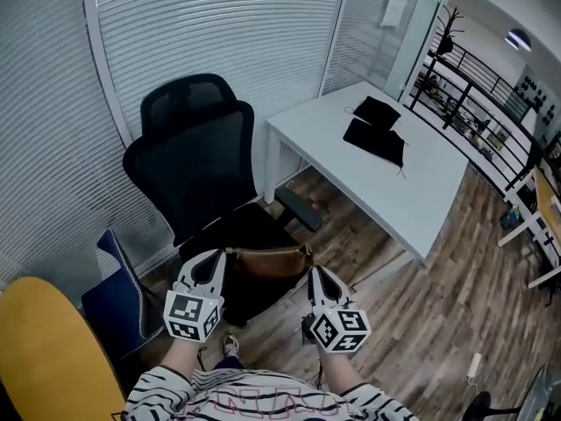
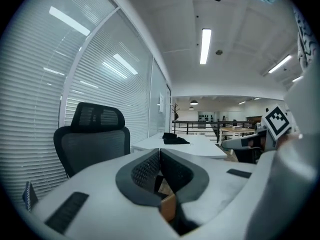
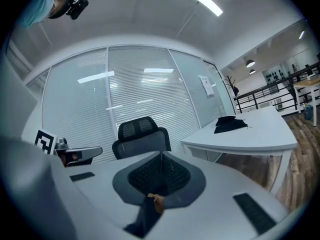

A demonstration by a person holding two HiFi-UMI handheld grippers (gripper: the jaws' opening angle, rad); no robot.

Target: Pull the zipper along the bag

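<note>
Bag [image 1: 267, 260], one, brown, gripped at its ends by left tool [image 1: 221, 256] and right tool [image 1: 313, 273].

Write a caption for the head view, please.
Left gripper and right gripper pinch opposite ends of a brown bag on a black chair.

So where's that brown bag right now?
In the head view, the brown bag lies on the black office chair, low centre, its ends pinched by the left gripper and right gripper.
</note>
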